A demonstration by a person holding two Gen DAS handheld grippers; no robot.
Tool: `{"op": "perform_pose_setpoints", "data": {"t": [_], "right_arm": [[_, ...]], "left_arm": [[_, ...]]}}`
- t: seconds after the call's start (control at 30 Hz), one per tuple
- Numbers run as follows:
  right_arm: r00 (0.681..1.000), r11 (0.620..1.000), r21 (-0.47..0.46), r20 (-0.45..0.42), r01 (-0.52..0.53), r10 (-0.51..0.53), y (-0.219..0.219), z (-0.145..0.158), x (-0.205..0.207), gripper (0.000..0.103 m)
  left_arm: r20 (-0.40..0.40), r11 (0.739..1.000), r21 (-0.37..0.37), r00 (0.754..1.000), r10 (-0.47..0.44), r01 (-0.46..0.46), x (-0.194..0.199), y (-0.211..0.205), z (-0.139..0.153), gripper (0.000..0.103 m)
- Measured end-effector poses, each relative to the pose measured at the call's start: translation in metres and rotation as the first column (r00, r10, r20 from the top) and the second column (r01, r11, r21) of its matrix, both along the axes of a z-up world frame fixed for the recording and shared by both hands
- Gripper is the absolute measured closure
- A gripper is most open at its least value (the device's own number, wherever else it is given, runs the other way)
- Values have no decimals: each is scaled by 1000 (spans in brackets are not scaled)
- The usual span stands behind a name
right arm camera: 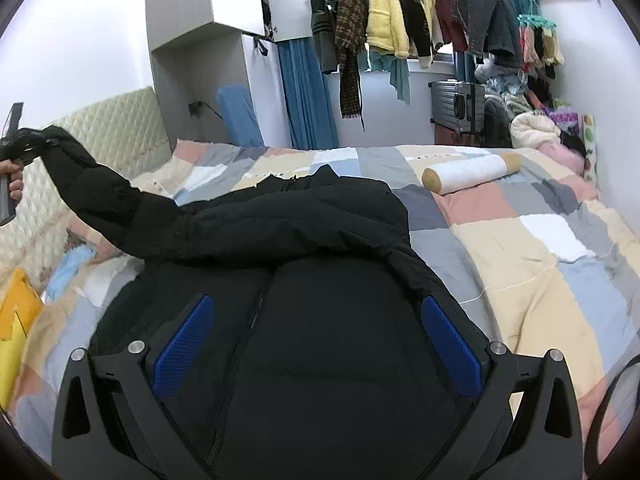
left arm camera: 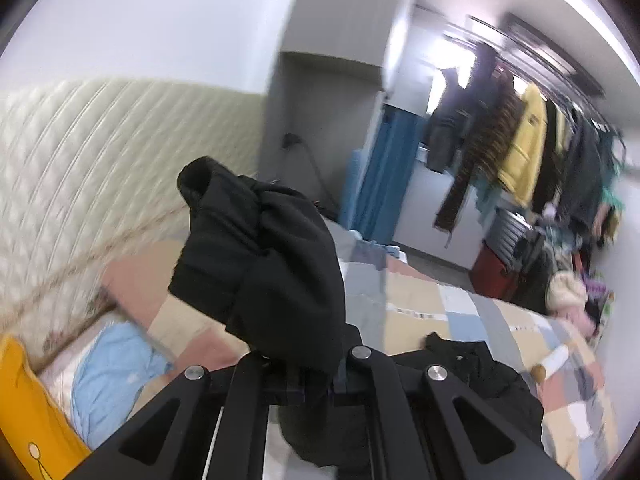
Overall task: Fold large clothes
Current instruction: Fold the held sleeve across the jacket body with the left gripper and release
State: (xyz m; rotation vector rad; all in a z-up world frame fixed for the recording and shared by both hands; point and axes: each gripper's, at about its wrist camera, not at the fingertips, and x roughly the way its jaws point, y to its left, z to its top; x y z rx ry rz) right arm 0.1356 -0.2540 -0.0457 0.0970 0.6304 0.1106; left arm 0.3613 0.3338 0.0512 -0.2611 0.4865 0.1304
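Left gripper [left arm camera: 298, 364] clamped on black padded jacket's [right arm camera: 304, 320] sleeve [right arm camera: 92, 184]; right gripper [right arm camera: 316, 344] spread wide above jacket.

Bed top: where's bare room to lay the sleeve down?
Free: patchwork quilt right of the black jacket, below the bolster. Another strip between jacket collar and the headboard. Crowded: pillows at left, clothes pile far right.

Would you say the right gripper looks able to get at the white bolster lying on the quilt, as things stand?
Probably yes: the right gripper is open and empty above the black jacket, and the white bolster lies uncovered on the quilt ahead to its right.
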Motion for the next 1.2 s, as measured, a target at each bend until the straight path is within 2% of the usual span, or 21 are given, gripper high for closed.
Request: {"op": "perform_pose_setpoints", "data": {"t": [0.1,0.23,0.37,0.57,0.73,0.8,0.97,1.1,1.2], "right_arm": [[1000,1000,-5,13,3,-3,-6,3,-4,0],[999,1000,18,51,1,-2,-19,2,-9,0],[1000,999,45,26,-9,8,-27,-9,-4,0],[999,994,113,34,-2,-2,-51,-14,-9,0],[998,990,137,66,10,-20,-67,-14,-18,0],[997,989,147,68,21,-31,-73,-15,-19,0],[998,981,193,48,34,-44,-86,-22,-16,0],[998,971,235,29,40,-48,-97,-28,-11,0],[999,964,263,9,42,-46,-101,-30,-11,0]], "left_arm": [[25,998,40,998,-57,56,10,-63,23,98],[36,990,58,990,-134,132,23,-135,32,98],[22,979,73,981,-192,190,36,-201,26,98],[3,949,90,953,-303,302,42,-295,3,98],[-17,918,70,921,-390,390,49,-366,-33,98],[-41,915,73,917,-396,398,55,-391,-50,97],[-88,904,16,902,-423,426,65,-440,-105,97],[-131,884,98,886,-445,458,67,-478,-151,97],[-161,874,113,877,-453,472,67,-498,-181,97]]}}
